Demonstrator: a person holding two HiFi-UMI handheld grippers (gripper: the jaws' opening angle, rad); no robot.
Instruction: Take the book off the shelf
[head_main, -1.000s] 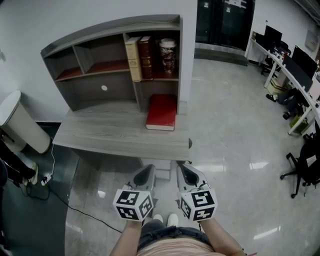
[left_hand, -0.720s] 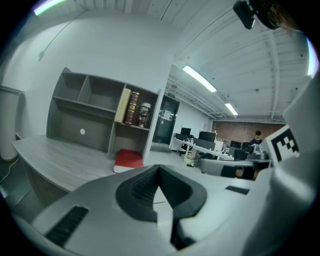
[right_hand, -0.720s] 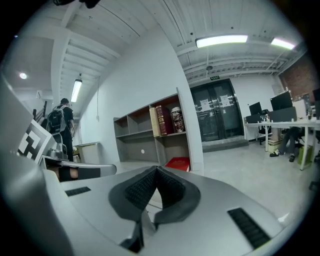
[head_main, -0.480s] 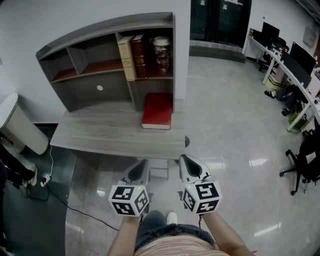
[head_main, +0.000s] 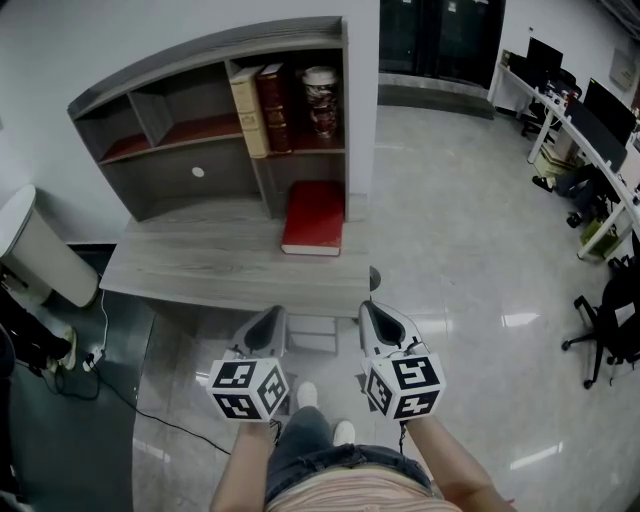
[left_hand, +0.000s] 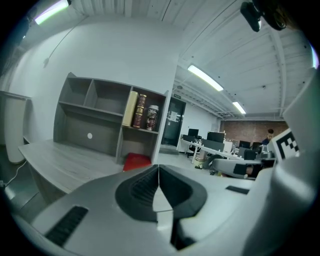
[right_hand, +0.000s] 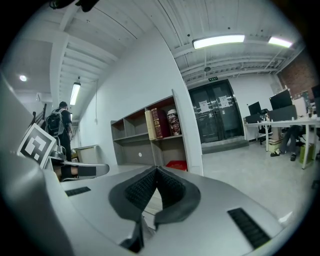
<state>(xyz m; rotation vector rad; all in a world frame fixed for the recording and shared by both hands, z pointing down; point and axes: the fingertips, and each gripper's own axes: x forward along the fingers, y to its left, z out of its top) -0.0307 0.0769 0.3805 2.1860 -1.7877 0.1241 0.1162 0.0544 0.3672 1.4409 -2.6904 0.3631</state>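
Note:
A grey shelf unit (head_main: 170, 75) stands on a grey desk (head_main: 200, 270). In its upper right compartment a cream book (head_main: 245, 110) and a dark red book (head_main: 272, 95) stand upright beside a patterned jar (head_main: 321, 100). A red book (head_main: 314, 217) lies flat on the desk below them. My left gripper (head_main: 264, 322) and right gripper (head_main: 376, 318) hang shut and empty over the floor, short of the desk's front edge. In the left gripper view the cream book (left_hand: 130, 108) and red book (left_hand: 136, 161) show ahead; in the right gripper view the upright books (right_hand: 156, 124) show too.
A white bin (head_main: 40, 250) stands left of the desk, with cables on the dark floor below it. Office desks with monitors (head_main: 590, 130) and a black chair (head_main: 610, 325) line the right side. Glass doors (head_main: 440, 40) are behind the shelf. Glossy floor lies under the grippers.
Both grippers and the view have shifted slightly; the left gripper has drifted left and down, the desk sits a little higher in view. Both jaws stay shut.

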